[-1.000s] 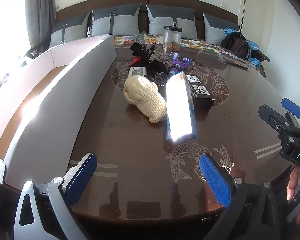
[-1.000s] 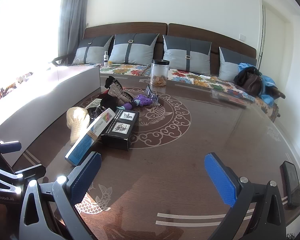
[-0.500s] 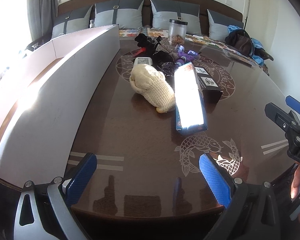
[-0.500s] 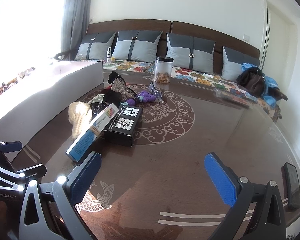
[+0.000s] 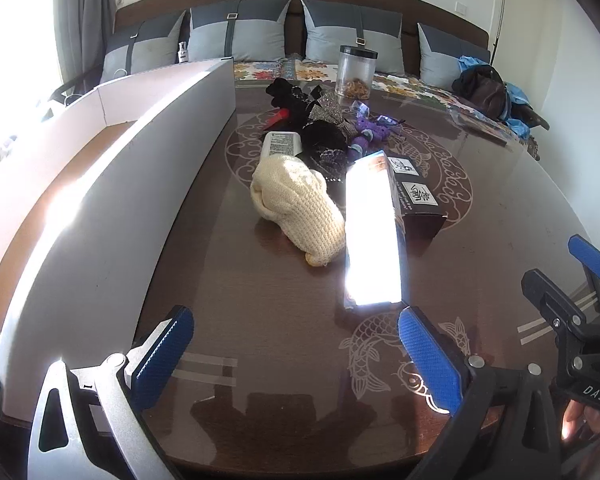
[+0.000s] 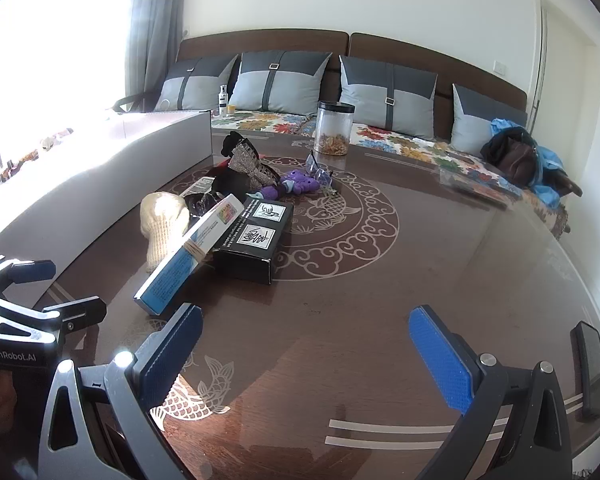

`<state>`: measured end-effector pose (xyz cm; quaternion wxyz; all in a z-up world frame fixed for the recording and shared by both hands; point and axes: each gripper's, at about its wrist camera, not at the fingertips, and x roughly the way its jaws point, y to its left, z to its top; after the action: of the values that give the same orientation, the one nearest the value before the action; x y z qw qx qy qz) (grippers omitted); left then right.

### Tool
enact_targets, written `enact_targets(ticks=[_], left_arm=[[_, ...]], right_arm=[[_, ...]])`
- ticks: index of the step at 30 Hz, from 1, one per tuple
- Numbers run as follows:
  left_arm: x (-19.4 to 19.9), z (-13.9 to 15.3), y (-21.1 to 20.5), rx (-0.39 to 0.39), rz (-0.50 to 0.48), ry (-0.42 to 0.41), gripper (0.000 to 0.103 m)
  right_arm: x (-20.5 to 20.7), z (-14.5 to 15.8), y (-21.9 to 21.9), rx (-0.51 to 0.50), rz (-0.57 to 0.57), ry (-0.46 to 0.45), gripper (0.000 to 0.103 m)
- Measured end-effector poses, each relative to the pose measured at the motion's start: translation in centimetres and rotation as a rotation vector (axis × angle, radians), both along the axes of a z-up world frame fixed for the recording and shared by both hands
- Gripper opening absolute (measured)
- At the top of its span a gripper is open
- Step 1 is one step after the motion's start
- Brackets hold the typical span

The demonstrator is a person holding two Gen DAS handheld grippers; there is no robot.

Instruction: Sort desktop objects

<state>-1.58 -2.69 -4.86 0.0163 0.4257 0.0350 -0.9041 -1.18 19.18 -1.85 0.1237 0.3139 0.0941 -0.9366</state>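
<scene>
A pile of objects lies mid-table: a cream knitted hat (image 5: 298, 206) (image 6: 164, 220), a long blue-and-white box (image 5: 372, 236) (image 6: 192, 254), a black box (image 5: 418, 202) (image 6: 254, 240), a purple plush toy (image 5: 370, 134) (image 6: 296, 184), black fabric items (image 5: 324, 140) and a white tube (image 5: 280, 145). My left gripper (image 5: 294, 354) hovers open over the near table edge, short of the long box. My right gripper (image 6: 306, 354) is open too, empty, to the right of the pile.
A long white open box (image 5: 112, 184) (image 6: 100, 184) runs along the table's left side. A clear jar (image 5: 356, 72) (image 6: 334, 128) stands at the far edge. A phone (image 6: 590, 368) lies at the right edge. A sofa with cushions (image 6: 284, 80) is behind.
Both grippers have moved forward toward the pile and risen slightly; the objects appear closer. Nothing was gripped or moved.
</scene>
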Motion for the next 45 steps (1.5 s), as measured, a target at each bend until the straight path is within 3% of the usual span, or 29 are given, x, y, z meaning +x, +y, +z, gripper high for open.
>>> enact_targets(ticks=[6, 13, 17, 26, 33, 38, 45], left_arm=[[-2.6, 0.2, 0.4, -0.018, 0.016, -0.007, 0.103], [-4.4, -1.7, 0.3, -0.015, 0.034, -0.071, 0.103], [-4.7, -2.0, 0.4, -0.026, 0.030, -0.067, 0.103], [-6.0, -2.2, -0.2, 0.047, 0.089, -0.078, 0.103], [-5.6, -2.2, 1.5, -0.010, 0.025, -0.072, 0.103], [-5.6, -3.3, 1.6, -0.037, -0.008, -0.135, 0.103], [-3.5, -2.6, 0.8, -0.050, -0.037, -0.114, 0.103]], right_arm=[[0.0, 0.2, 0.3, -0.008, -0.003, -0.002, 0.103], [-0.4, 0.1, 1.0, -0.040, -0.027, -0.017, 0.103], [-0.6, 0.1, 1.2, -0.049, -0.034, -0.024, 0.103], [-0.7, 0.0, 0.9, -0.039, -0.030, -0.022, 0.103], [-0.7, 0.0, 1.3, -0.050, -0.047, -0.026, 0.103], [-0.7, 0.1, 1.4, -0.054, -0.049, -0.028, 0.103], [-0.7, 0.4, 1.6, -0.063, -0.055, -0.017, 0.103]])
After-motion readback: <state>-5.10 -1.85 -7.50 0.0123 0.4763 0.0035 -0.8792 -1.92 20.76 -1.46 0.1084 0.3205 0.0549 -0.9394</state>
